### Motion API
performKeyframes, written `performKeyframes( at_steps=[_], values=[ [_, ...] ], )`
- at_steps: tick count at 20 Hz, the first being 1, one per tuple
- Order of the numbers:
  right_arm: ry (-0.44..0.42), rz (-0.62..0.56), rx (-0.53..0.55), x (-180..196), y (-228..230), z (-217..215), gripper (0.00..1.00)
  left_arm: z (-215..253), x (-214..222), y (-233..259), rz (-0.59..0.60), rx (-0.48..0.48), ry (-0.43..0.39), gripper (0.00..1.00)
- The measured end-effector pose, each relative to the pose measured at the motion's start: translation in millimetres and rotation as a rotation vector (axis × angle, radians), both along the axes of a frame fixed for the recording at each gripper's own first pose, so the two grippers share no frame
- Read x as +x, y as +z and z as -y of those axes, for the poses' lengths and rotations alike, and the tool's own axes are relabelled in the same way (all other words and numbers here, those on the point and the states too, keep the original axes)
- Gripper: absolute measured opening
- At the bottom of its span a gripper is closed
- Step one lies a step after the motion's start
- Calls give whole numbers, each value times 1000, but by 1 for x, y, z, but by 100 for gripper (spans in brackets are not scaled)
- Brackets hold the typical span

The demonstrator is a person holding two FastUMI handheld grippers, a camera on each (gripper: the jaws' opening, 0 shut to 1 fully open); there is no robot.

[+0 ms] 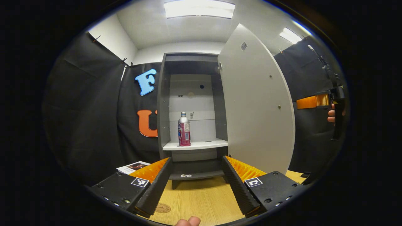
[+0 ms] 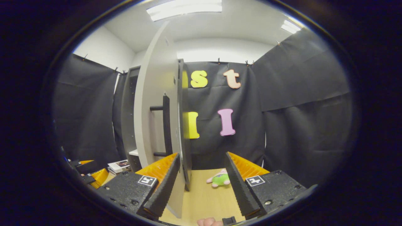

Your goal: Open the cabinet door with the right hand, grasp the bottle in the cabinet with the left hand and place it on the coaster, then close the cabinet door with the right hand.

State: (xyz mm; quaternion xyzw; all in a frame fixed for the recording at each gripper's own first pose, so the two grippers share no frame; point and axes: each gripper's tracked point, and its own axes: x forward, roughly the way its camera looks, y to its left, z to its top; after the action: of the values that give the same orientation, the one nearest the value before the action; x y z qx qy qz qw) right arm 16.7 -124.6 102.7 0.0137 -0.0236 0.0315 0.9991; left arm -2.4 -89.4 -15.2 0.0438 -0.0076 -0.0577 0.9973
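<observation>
The left tool [image 1: 197,179] is hovering over the wooden surface [image 1: 201,201] in front of the cabinet [image 1: 163,110], its fingers spread apart and empty, seemingly lined up so the bottle [image 1: 184,129] falls between them; the coaster [image 1: 163,208] is lying on the surface nearer than the cabinet. The bottle is standing upright on the cabinet's white shelf [image 1: 204,144], with nothing blocking the way in. The right tool [image 2: 201,182], also spread and gripping nothing, is sitting just beside the swung-out door [image 1: 257,106], below its handle [image 2: 165,125], likely keeping it clear, while a plush toy [image 2: 220,179] is lying right of the cabinet.

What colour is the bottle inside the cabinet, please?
The bottle is magenta with a silver top, clearest in the left gripper view.
</observation>
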Motion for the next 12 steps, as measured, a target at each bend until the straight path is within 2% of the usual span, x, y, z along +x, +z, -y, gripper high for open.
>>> performKeyframes(
  at_steps=[5, 9, 12],
  values=[
    [8, 27, 10, 4, 5, 0, 89, -5, 11, 0, -30, -30, 12, 95],
    [34, 13, 24, 5, -2, -2, 89, -12, 54, 16, -29, -33, 11, 95],
    [16, 2, 14, 4, -5, 4, 92, -20, 98, 16, -76, -43, 18, 96]
  ],
)
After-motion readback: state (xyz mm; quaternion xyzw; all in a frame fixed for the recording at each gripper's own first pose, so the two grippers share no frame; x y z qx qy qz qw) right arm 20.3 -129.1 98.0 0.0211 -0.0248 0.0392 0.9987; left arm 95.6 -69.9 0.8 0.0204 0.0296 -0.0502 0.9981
